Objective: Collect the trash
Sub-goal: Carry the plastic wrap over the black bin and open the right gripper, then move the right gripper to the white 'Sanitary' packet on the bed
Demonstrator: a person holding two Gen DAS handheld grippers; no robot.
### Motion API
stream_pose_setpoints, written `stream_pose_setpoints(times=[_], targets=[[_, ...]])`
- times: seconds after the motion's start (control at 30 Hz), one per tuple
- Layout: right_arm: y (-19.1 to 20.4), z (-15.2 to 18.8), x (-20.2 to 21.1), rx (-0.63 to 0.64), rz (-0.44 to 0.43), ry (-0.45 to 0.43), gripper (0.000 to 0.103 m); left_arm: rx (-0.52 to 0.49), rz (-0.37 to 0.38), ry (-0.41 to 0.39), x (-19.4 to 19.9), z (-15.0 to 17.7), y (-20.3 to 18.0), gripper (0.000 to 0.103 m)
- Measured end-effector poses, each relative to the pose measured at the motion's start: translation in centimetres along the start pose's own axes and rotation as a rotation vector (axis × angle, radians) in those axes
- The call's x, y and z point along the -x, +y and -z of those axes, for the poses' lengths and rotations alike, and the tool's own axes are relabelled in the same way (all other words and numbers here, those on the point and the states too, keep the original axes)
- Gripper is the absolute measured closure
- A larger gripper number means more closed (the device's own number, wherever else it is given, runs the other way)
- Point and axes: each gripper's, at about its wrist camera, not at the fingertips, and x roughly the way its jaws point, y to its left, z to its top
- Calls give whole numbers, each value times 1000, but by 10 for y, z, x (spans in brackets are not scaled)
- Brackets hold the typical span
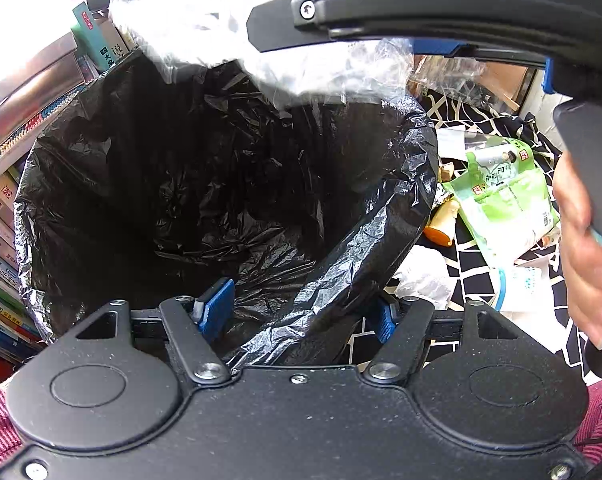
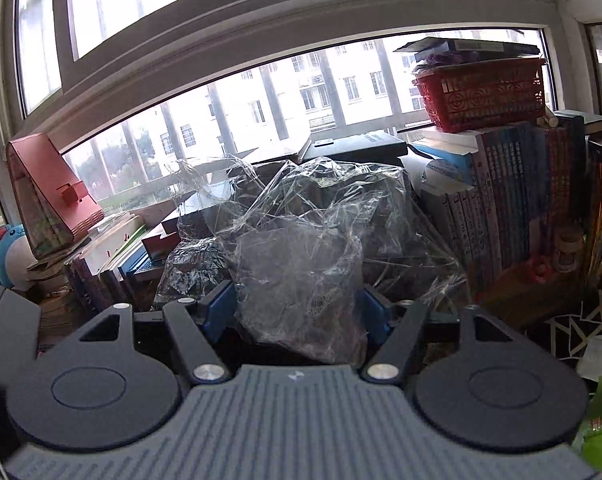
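The left tongs (image 1: 301, 314) are pointed steeply down at the bin (image 1: 221, 184), its liner rim (image 1: 353, 264) gripped between partly closed pads. The right tongs (image 2: 297, 312) are held above the bin at 12 o'clock, nearly level, gripped by a hand (image 1: 585, 248) at 3 o'clock. Crumpled clear film (image 2: 301, 256) sits between the widely parted pads and touches both; whether it is squeezed cannot be told. Green packets (image 1: 509, 196) lie on the patterned surface (image 1: 469, 252) at 3 o'clock of the bin.

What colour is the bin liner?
Black; the bin liner shows best in the left wrist view.
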Motion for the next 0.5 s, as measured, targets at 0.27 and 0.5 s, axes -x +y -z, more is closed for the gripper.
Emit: stream_pose_setpoints(times=[0.27,0.5], targets=[[-6,0,1,-26,-5,-2,14,-3,-5,1,0,0,1,35],[-9,-1,10,-23,38,-13,11,-5,-6,1,-1,0,1,35]])
